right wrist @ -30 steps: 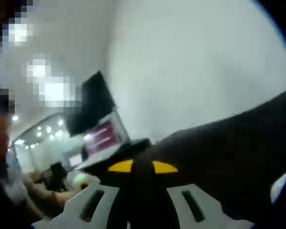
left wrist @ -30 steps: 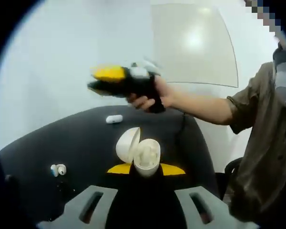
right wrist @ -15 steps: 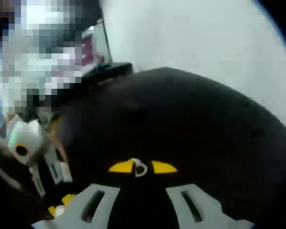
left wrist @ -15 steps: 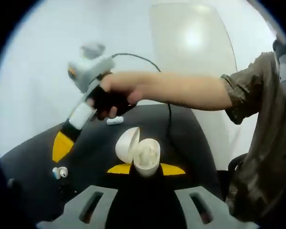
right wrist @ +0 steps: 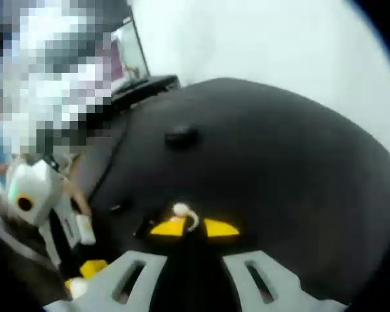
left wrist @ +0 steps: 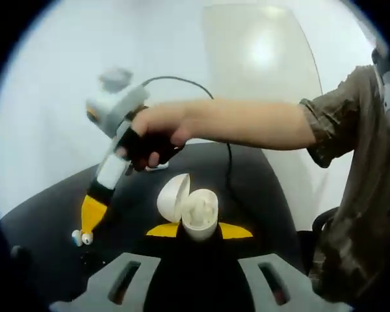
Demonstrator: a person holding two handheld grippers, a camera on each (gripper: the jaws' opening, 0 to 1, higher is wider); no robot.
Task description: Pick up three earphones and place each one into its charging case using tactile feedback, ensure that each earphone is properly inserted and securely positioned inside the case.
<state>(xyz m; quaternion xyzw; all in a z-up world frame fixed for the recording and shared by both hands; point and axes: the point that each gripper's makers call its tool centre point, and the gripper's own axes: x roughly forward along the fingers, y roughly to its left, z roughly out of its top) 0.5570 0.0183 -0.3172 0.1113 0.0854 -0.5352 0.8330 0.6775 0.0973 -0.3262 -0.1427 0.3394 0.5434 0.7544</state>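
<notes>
Since half a second our right hand-held gripper (left wrist: 86, 229) descended at lower left onto the small white earphone (left wrist: 82, 238), jaws around it, grip uncertain; the left hand-held gripper (left wrist: 199, 229) clamps the open white charging case (left wrist: 190, 209) on the black tabletop (left wrist: 52, 214).

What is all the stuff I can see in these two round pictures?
Open egg-shaped white plastic charging case: one, white, gripped at the left claw's tips, lid tilted back.
Small white earphone: one, white, on the mat at the right claw's yellow tips.
Closed small white case: one, white, far side of the mat, partly behind the hand.
Small black object: one, black, on the mat; I cannot tell what it is.
Round black table mat: one, black.
Left claw: yellow tips, shut on the case.
Right claw: yellow tips, around the earphone.
Hand: one, holding the right claw's handle.
</notes>
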